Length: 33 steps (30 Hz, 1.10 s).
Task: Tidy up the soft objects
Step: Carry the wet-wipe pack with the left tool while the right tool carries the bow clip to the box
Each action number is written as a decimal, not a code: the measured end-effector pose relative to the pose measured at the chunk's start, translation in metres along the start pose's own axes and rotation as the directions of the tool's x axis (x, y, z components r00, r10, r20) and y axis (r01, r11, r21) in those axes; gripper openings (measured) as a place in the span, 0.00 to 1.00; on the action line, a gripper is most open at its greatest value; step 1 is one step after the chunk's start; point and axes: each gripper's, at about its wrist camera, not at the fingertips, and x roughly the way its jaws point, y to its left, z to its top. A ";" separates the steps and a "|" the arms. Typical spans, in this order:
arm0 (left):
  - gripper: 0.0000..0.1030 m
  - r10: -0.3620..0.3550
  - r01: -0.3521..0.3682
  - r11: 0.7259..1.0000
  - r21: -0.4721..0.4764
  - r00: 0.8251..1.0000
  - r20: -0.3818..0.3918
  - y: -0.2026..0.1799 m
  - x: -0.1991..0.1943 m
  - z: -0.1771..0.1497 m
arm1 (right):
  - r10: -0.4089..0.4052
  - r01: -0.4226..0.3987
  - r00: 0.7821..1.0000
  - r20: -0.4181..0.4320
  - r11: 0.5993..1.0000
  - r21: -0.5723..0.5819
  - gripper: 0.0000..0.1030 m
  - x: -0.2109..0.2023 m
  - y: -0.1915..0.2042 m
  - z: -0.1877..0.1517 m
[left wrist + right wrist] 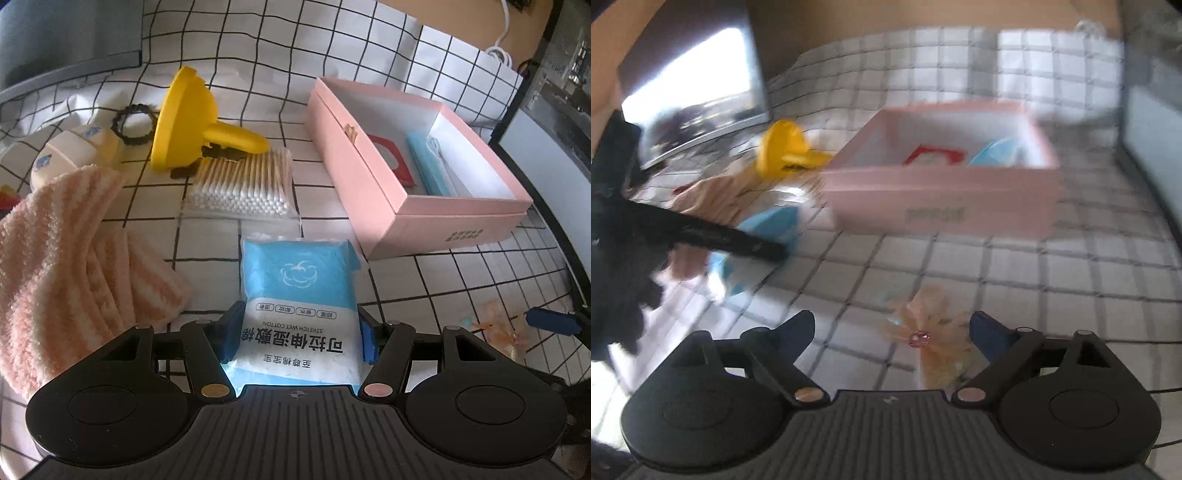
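The left gripper (pixel 297 334) is pinching a blue-and-white cotton pad packet (pixel 297 295) between its blue fingers, just in front of a bag of cotton swabs (pixel 242 184) on the checked cloth (pixel 258 55). The right gripper (pixel 892 328) is hovering with fingers spread over a peach bow hair clip (pixel 929 332); beyond both, the open pink box (pixel 373 173) is holding red and blue items.

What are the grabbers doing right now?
Left gripper shut on cotton pack. Right gripper open over bow clip. Pink box open, path clear.
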 end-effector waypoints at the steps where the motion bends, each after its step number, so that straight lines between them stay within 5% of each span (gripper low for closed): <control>1: 0.63 -0.004 0.004 1.000 -0.002 1.000 0.003 0.001 0.000 -0.001 | -0.034 0.034 0.999 0.007 0.999 -0.009 0.83 0.000 0.000 0.000; 5: 0.62 -0.022 0.022 1.000 -0.013 0.999 0.024 0.004 -0.002 -0.003 | -0.109 0.107 0.994 -0.033 0.993 -0.056 0.65 0.013 0.006 -0.004; 9: 0.58 -0.033 0.033 0.999 0.005 0.998 0.057 0.004 -0.012 -0.012 | -0.169 0.166 0.985 -0.021 0.981 -0.096 0.13 0.017 0.011 -0.004; 15: 0.58 -0.159 0.153 0.975 0.159 0.987 0.029 -0.013 -0.050 -0.031 | -0.215 0.216 0.976 0.025 0.967 -0.137 0.13 -0.024 0.024 0.011; 20: 0.58 -0.303 0.294 0.927 0.232 0.953 0.000 -0.031 -0.089 -0.013 | -0.249 0.263 0.962 0.108 0.954 -0.143 0.13 -0.086 0.030 0.020; 25: 0.58 -0.342 0.279 0.909 0.311 0.924 0.171 -0.053 -0.132 0.055 | -0.311 0.332 0.931 0.190 0.940 -0.086 0.13 -0.127 0.028 0.023; 29: 0.58 -0.346 0.243 0.916 0.319 0.881 0.323 -0.076 -0.130 0.116 | -0.333 0.348 0.919 0.213 0.937 -0.039 0.13 -0.136 0.025 0.018; 30: 0.58 -0.348 0.247 0.915 0.319 0.882 0.318 -0.083 -0.122 0.128 | -0.337 0.352 0.917 0.214 0.935 -0.033 0.13 -0.135 0.025 0.016; 33: 0.59 -0.311 0.235 0.909 0.343 0.932 0.187 -0.108 -0.062 0.156 | -0.342 0.357 0.914 0.220 0.934 -0.029 0.13 -0.135 0.028 0.010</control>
